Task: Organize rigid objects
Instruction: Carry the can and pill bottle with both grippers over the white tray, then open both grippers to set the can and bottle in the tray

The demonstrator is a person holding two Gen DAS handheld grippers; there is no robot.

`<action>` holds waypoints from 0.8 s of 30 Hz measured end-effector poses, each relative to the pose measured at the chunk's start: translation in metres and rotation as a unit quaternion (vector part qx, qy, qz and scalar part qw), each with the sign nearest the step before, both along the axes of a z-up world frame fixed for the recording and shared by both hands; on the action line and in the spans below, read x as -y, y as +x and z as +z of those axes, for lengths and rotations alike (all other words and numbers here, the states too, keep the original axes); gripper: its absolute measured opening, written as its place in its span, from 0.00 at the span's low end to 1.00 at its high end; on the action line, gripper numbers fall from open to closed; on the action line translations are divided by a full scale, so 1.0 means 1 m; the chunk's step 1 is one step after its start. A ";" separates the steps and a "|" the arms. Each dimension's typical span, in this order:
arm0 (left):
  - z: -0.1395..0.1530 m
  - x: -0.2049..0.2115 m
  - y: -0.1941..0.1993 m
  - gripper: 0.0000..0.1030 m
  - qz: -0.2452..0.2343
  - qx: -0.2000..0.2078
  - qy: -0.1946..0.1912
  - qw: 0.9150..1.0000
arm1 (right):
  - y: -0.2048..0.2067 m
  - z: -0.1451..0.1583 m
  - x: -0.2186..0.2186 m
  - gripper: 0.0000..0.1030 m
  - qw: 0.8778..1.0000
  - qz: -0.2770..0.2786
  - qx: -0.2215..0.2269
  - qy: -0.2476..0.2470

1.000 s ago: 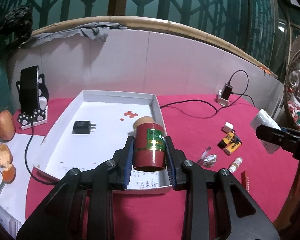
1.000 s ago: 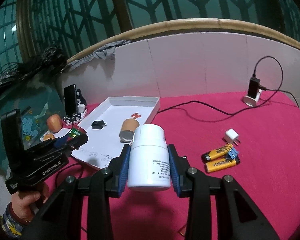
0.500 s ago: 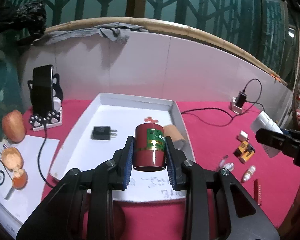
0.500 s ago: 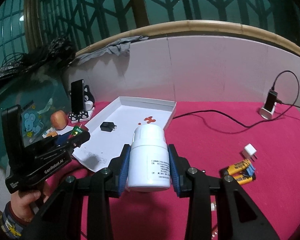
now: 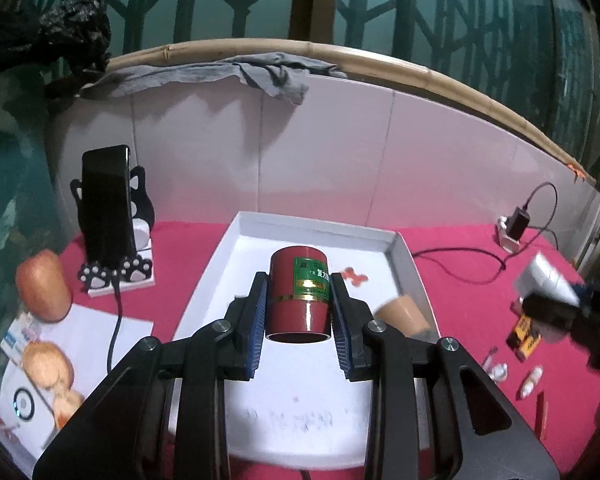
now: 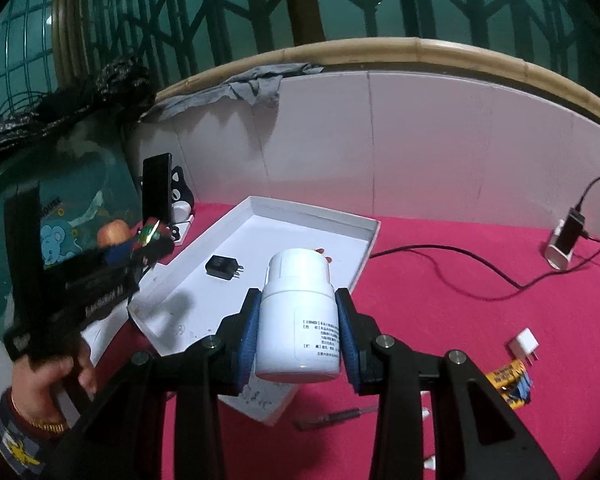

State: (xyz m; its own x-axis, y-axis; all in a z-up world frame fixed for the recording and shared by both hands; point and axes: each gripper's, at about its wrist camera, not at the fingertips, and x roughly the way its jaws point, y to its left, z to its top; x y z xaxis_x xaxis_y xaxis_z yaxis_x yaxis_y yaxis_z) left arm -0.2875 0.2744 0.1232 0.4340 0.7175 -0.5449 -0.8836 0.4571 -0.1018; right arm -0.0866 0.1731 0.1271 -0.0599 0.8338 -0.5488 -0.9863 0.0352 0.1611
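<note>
Glossy red canister (image 5: 299, 293); matt white plastic bottle (image 6: 298, 322); pink cloth tablecloth (image 6: 440, 300).

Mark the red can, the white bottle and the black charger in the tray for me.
red can (image 5: 298, 292): left wrist view, on its side wall.
white bottle (image 6: 298, 320): right wrist view, on its body.
black charger (image 6: 221, 267): right wrist view, on its top face, in the white tray.

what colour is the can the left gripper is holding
Dark red with a green label and a thin gold band, clearest in the left wrist view: the can in the left gripper.
</note>
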 end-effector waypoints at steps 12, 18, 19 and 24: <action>-0.026 -0.075 0.029 0.28 0.002 -0.019 -0.059 0.998 | -0.037 -0.031 -0.067 0.35 0.998 0.034 -0.009 -0.060; -0.048 -0.095 0.050 0.28 0.002 -0.051 -0.084 0.995 | -0.051 -0.056 -0.089 0.35 0.995 0.033 -0.003 -0.091; -0.051 -0.095 0.051 0.28 0.002 -0.052 -0.086 0.995 | -0.052 -0.060 -0.091 0.35 0.995 0.033 0.000 -0.094; -0.060 -0.096 0.058 0.28 0.013 -0.063 -0.085 0.994 | -0.059 -0.068 -0.095 0.35 0.994 0.032 0.007 -0.101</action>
State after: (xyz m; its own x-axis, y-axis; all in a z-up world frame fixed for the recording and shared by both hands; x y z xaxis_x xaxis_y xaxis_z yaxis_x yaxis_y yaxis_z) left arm -0.2299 0.3709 0.0636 0.3372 0.6202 -0.7083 -0.9056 0.4194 -0.0639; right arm -0.1459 0.2682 0.0594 -0.1005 0.7010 -0.7060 -0.9898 0.0019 0.1427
